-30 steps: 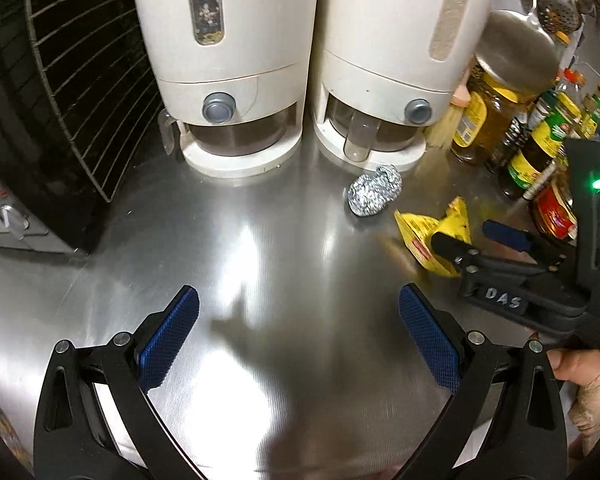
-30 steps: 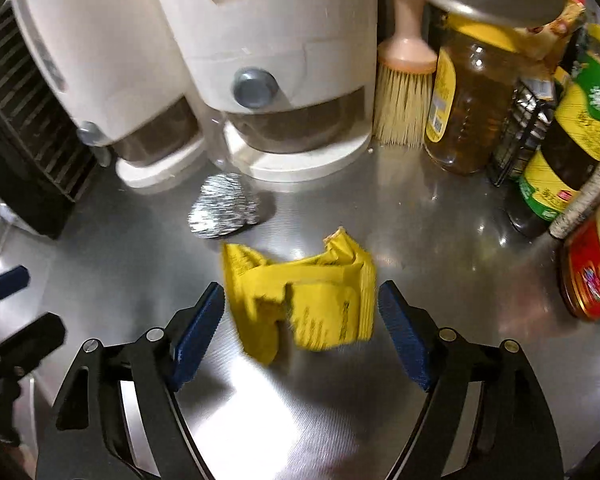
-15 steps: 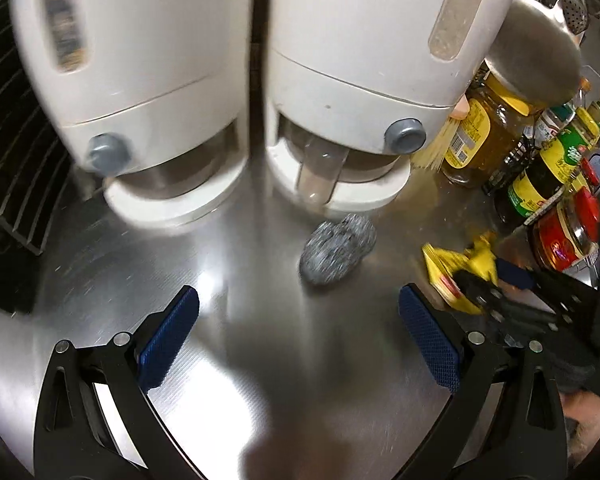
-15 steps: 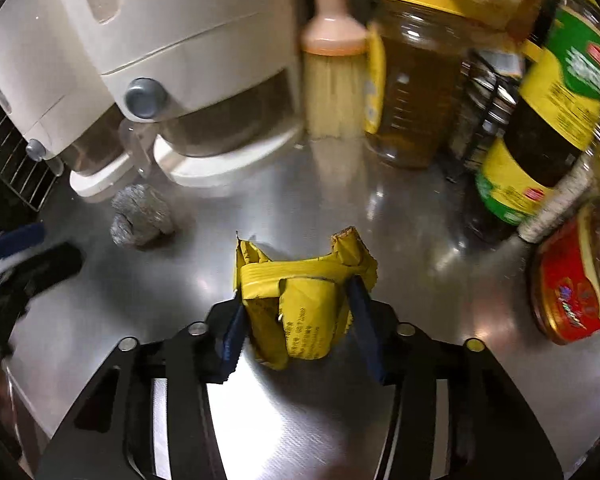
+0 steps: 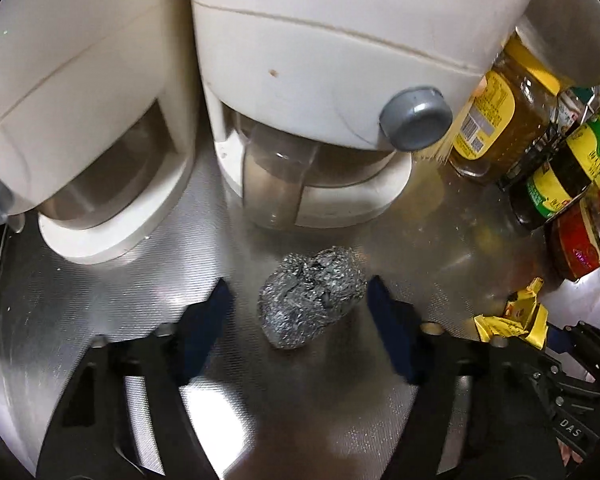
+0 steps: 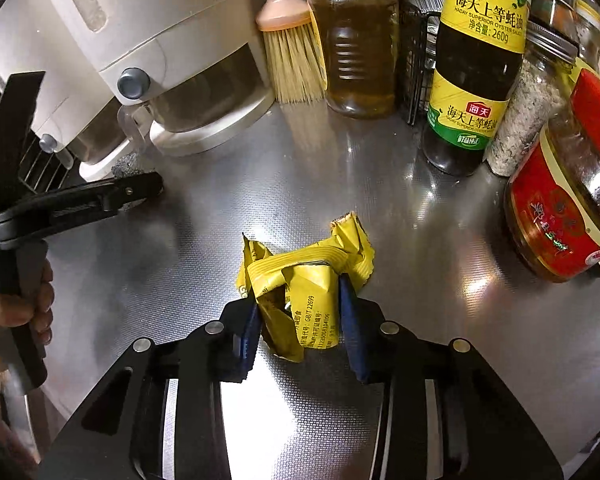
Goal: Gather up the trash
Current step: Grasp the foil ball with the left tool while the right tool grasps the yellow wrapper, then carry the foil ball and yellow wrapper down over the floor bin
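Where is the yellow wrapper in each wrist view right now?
Left wrist: yellow wrapper at the lower right edge, in the other gripper.
Right wrist: same wrapper at centre, squeezed between the fingers.
Shared landmark: the grey knob on the white dispenser.

Some things here are hard to see

The foil ball [image 6: 125,163] is mostly hidden behind the left gripper [image 6: 140,192] in the right wrist view. The two blue pads [image 5: 388,328] near it look smeared, so whether they touch the ball is not clear. The two white machines [image 5: 300,60] are cut off at the top. The red jar [image 6: 568,216] runs off the side. The small print on the yellow wrapper [image 6: 304,284] is too tiny to read.
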